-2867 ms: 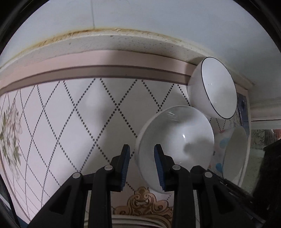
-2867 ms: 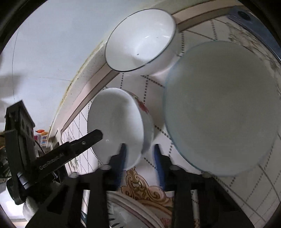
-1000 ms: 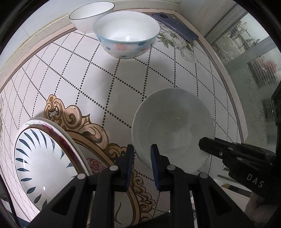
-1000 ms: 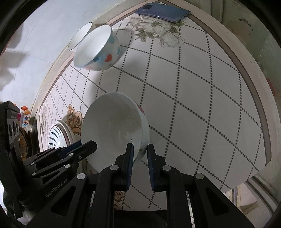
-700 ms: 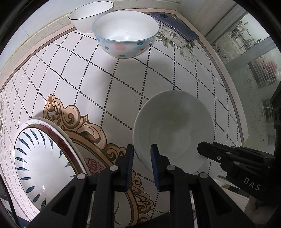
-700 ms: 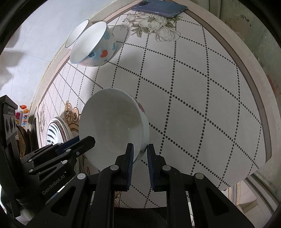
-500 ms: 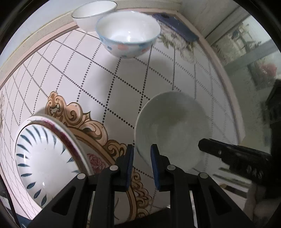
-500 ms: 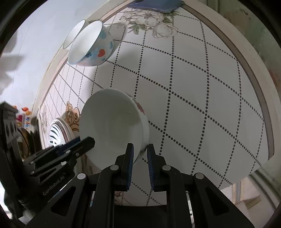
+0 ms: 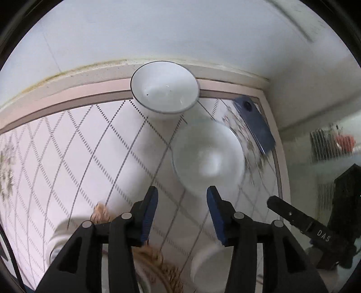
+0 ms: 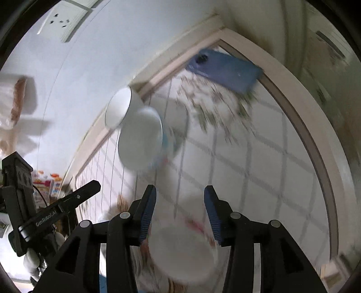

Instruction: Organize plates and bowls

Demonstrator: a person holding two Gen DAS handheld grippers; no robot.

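My left gripper (image 9: 181, 210) is open and empty above the patterned table (image 9: 79, 146). A white bowl with a dark rim (image 9: 164, 94) stands at the table's far edge. A blurred pale bowl (image 9: 208, 157) sits just ahead of the left fingers. Low in the left wrist view lies another white bowl (image 9: 206, 268), below the right finger. My right gripper (image 10: 179, 209) is open and empty. A white bowl with a red mark (image 10: 182, 254) lies below its fingers. The blue-patterned bowl (image 10: 141, 139) and the dark-rimmed bowl (image 10: 118, 108) stand farther off.
A blue phone (image 9: 255, 125) lies at the table's far right corner and also shows in the right wrist view (image 10: 225, 68). A plate edge (image 9: 144, 286) shows at the bottom. A wall socket (image 10: 61, 19) is up on the wall.
Both grippers have opened and let go of the white bowl they held by its rim. Both have tilted up toward the far bowls; the released bowl now lies below the fingers.
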